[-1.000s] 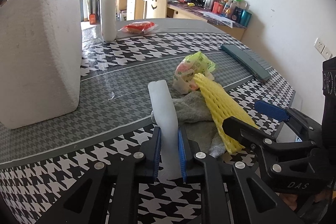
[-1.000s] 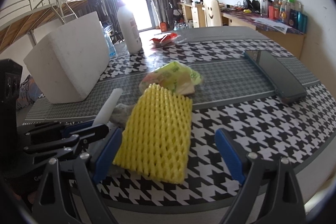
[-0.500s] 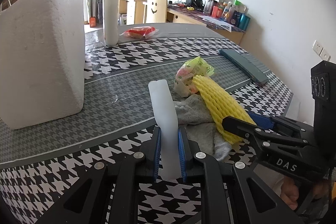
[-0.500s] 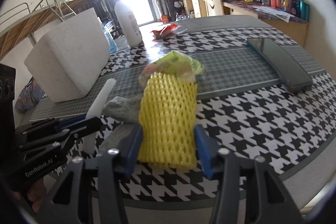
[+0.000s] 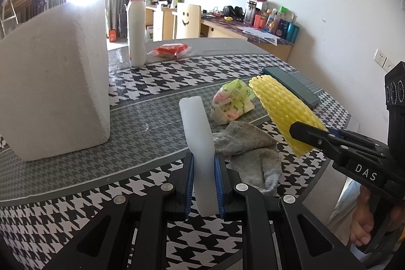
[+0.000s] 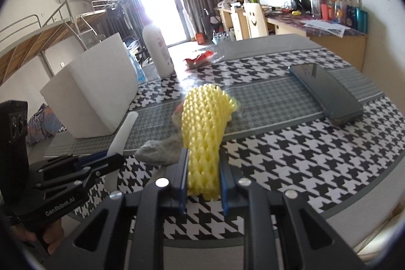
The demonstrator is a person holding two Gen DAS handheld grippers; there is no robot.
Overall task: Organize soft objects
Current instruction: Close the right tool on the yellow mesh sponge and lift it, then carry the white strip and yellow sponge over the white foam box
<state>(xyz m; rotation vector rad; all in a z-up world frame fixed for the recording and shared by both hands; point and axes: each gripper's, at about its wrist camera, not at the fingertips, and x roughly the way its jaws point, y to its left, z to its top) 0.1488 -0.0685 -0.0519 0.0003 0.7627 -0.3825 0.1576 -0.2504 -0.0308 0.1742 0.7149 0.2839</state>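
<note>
My left gripper (image 5: pixel 204 182) is shut on a white foam strip (image 5: pixel 197 138) that sticks up and forward between its blue pads. The right gripper (image 6: pixel 203 175) has its jaws closing on a yellow foam net sleeve (image 6: pixel 203 130), squeezed narrow between the pads and lifted off the table; the same sleeve (image 5: pixel 283 113) shows at the right of the left wrist view. A grey cloth (image 5: pixel 249 152) lies crumpled on the houndstooth table (image 5: pixel 141 103) between the two grippers. Behind it sits a green and pink plastic bag (image 5: pixel 231 101).
A big white foam block (image 5: pixel 53 92) stands at the left. A white pump bottle (image 5: pixel 136 27) and a red packet (image 5: pixel 169 50) are at the back. A dark flat case (image 6: pixel 326 90) lies at the right. The table's near edge runs right under both grippers.
The right gripper's jaws closed from wide apart onto the yellow net sleeve, squeezing it narrow and lifting it off the grey cloth. The left gripper kept holding the foam strip.
</note>
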